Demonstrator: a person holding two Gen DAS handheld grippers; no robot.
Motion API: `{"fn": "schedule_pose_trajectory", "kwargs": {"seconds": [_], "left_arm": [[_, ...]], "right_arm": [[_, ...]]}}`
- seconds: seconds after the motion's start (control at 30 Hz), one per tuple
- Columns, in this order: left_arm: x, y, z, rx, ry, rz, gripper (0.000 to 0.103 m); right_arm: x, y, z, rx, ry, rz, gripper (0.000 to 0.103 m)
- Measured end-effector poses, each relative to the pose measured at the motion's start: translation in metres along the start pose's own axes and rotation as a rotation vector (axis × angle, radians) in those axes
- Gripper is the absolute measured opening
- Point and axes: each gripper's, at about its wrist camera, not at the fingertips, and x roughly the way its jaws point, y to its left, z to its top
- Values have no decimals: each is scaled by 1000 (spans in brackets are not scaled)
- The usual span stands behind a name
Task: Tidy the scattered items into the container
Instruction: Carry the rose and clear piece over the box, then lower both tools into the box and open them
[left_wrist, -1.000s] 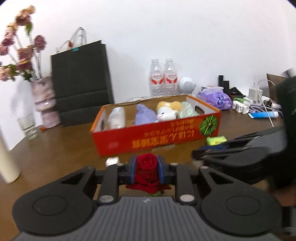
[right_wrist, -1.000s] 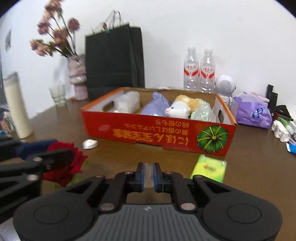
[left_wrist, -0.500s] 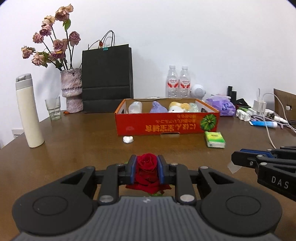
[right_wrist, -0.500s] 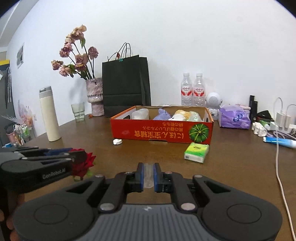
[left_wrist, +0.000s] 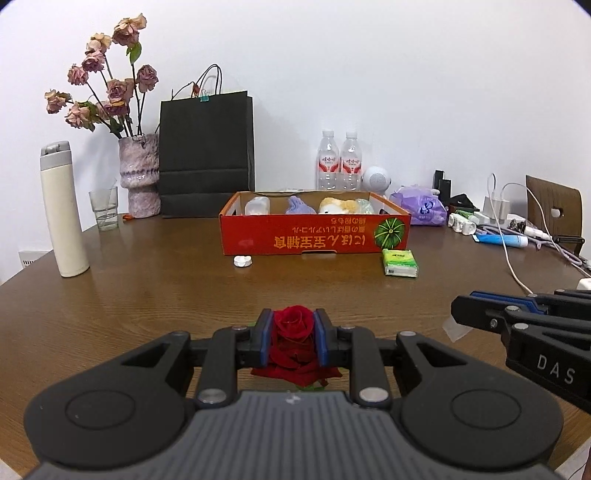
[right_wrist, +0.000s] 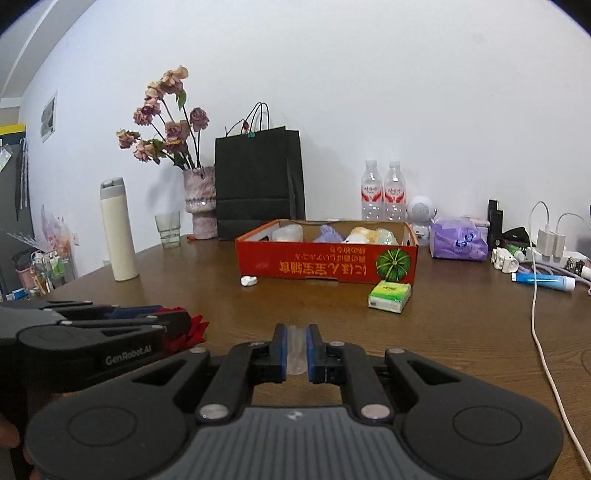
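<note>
Left gripper (left_wrist: 292, 339) is clamped on a red rose (left_wrist: 293, 325); right gripper (right_wrist: 295, 349) pinches a clear scrap (right_wrist: 296, 347). The red box (left_wrist: 314, 238) lies at twelve o'clock across the bench (left_wrist: 129, 314), long side facing both, neither clearly nearer

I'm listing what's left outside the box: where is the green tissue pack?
The green tissue pack lies on the table, in front of the red box's right front corner, below its pumpkin picture.
</note>
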Motion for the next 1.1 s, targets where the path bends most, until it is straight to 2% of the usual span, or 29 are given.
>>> {"fn": "schedule_pose_trajectory", "kwargs": {"seconds": [0.2,0.37,0.5,0.63,0.77,0.87,1.0,1.03,1.1], "left_arm": [[12,11,18,-20,-11,-6,24],[56,32,84,-19,-67,-16,24],[126,44,148,-5,-22,-51,24],[217,47,194,-3,121,-74,24],[302,55,206,-21,292,-96,24],[354,57,198,-1,394,-58,24],[384,61,186,10,458,-60,28],[388,63,184,6,455,-53,35],[393,66,184,-7,451,-56,42]], "right_arm": [[13,-6,15,16,-1,16,9],[49,-30,71,25,-40,39,9],[112,-52,135,23,-19,71,10],[200,-76,187,55,102,99,10],[286,-100,206,96,266,90,10],[342,-120,201,143,404,61,10],[390,-135,177,207,557,52,13],[397,-137,171,216,571,45,19],[407,-139,164,228,595,25,22]]}}
